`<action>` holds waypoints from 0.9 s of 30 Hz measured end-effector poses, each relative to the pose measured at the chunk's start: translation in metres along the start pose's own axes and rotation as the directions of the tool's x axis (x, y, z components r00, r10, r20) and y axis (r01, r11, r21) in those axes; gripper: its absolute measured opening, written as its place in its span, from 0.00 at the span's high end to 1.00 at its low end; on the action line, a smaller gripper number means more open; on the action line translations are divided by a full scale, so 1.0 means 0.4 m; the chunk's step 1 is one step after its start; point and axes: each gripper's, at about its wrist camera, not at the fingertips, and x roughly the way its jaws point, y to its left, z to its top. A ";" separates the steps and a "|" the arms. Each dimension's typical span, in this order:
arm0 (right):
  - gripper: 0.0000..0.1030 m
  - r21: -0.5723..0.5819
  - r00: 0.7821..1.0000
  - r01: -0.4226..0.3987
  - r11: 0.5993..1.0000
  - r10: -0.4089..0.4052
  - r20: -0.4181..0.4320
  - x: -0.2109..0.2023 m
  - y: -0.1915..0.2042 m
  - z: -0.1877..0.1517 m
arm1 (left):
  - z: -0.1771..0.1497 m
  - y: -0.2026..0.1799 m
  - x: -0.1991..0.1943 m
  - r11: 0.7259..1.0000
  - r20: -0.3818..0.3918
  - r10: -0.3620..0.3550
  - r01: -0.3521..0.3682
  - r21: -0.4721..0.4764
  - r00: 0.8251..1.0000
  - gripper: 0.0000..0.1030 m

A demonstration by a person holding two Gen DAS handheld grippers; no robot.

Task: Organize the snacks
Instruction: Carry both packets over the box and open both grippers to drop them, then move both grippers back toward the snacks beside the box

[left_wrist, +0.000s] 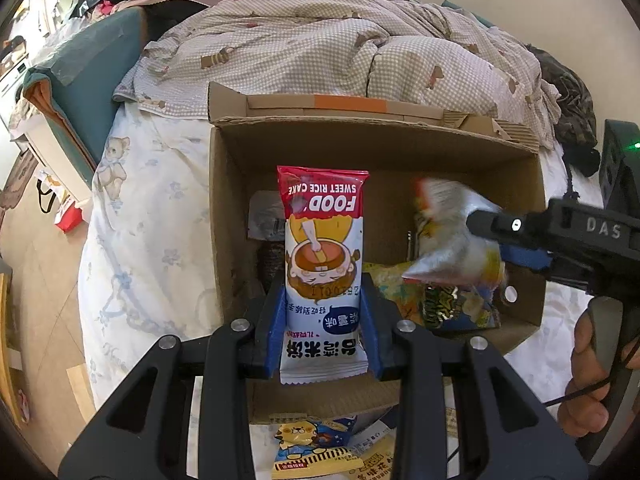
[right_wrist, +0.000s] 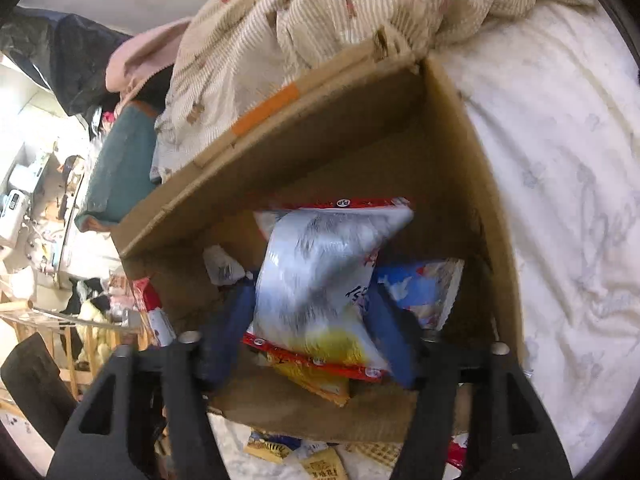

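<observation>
A: Item one, left gripper (left_wrist: pixel 324 332). Finger state?

B: Blue pads (left_wrist: pixel 276 328) clamped on the lower part of a sweet rice cake packet (left_wrist: pixel 323 264), which stands upright with its print upside down. It is held over the open cardboard box (left_wrist: pixel 224 208), at 12 o'clock from the fingers.

A: Item two, right gripper (right_wrist: pixel 316 320)?

B: Closed on a silver snack bag (right_wrist: pixel 320 276) with red seams and a yellow patch. The bag is motion-blurred in both views, so its label is unreadable. In the left view the gripper enters from 3 o'clock, the right hand (left_wrist: pixel 596 380) cut off at the frame edge.

A: Box contents?

B: Partly legible only. A yellow packet (left_wrist: pixel 394 284) and a blue-and-dark packet (left_wrist: pixel 460 308) lie at the box floor toward 4 o'clock of the rice cake; a pale label (left_wrist: pixel 266 220) shows at 10 o'clock, half hidden behind it.

A: Outside the box?

B: Loose packets (left_wrist: pixel 316 452) at 6 o'clock on the floral sheet (left_wrist: pixel 152 240) (the gripper frame covers most of them). A checked quilt (left_wrist: pixel 320 40) is heaped beyond the box at 12 o'clock.
</observation>
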 end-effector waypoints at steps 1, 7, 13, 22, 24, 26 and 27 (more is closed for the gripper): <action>0.30 -0.006 1.000 0.006 1.000 -0.006 0.014 -0.004 0.005 0.001 | 0.000 -0.001 -0.003 1.000 0.001 -0.002 0.002 0.000 1.000 0.71; 0.29 -0.026 1.000 0.021 0.999 -0.021 -0.023 0.000 0.018 -0.005 | -0.002 -0.014 -0.022 1.000 0.033 0.016 -0.016 0.021 0.999 0.51; 0.29 -0.019 0.999 0.033 0.999 -0.034 -0.013 -0.031 0.016 -0.005 | -0.003 -0.031 -0.037 0.999 0.055 -0.003 0.000 0.051 0.998 0.22; 0.29 -0.025 0.998 0.056 0.998 -0.055 0.008 -0.075 0.029 -0.013 | -0.008 -0.032 -0.058 0.999 0.069 -0.015 0.012 0.042 0.998 0.17; 0.29 -0.032 0.998 0.060 0.998 -0.059 0.011 -0.083 0.035 -0.016 | -0.009 -0.029 -0.066 0.999 0.076 -0.018 0.015 0.036 0.997 0.17; 0.29 -0.044 0.998 0.067 0.997 -0.066 0.018 -0.092 0.043 -0.019 | -0.012 -0.027 -0.076 0.999 0.087 -0.014 0.011 0.038 0.996 0.17; 0.29 -0.056 0.997 0.078 0.995 -0.076 0.022 -0.095 0.048 -0.021 | -0.013 -0.027 -0.081 0.999 0.093 -0.008 0.004 0.041 0.996 0.17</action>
